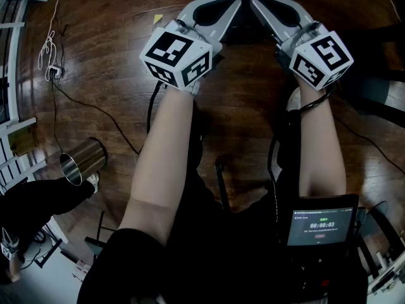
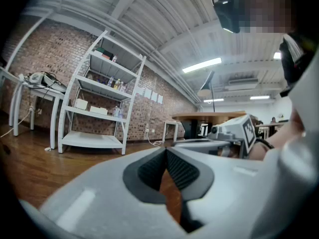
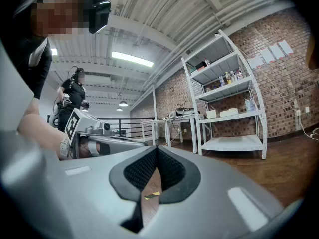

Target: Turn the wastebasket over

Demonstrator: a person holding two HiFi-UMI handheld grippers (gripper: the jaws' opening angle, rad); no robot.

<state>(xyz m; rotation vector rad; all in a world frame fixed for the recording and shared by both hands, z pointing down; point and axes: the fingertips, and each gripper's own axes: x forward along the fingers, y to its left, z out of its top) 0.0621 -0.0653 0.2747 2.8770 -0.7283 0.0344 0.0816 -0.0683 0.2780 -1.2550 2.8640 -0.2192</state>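
Grey two-jaw left gripper [image 1: 229, 4] and its twin, the right gripper [image 1: 264, 4], are held level w/ jaws pinched together, nothing between them. The shiny cylindrical steel wastebasket [image 1: 84, 159] stands on the dark wooden floor [image 1: 247, 75] at far left of the head view, well apart from both (apparently upright, mouth open). Risk: smooth round steel could slip from a rim pinch and roll. What looks like a bystander's white shoe [image 1: 93, 181] sits just beside it, w/ a black cable [image 1: 95, 109] near, so a tipped bin may strike either.
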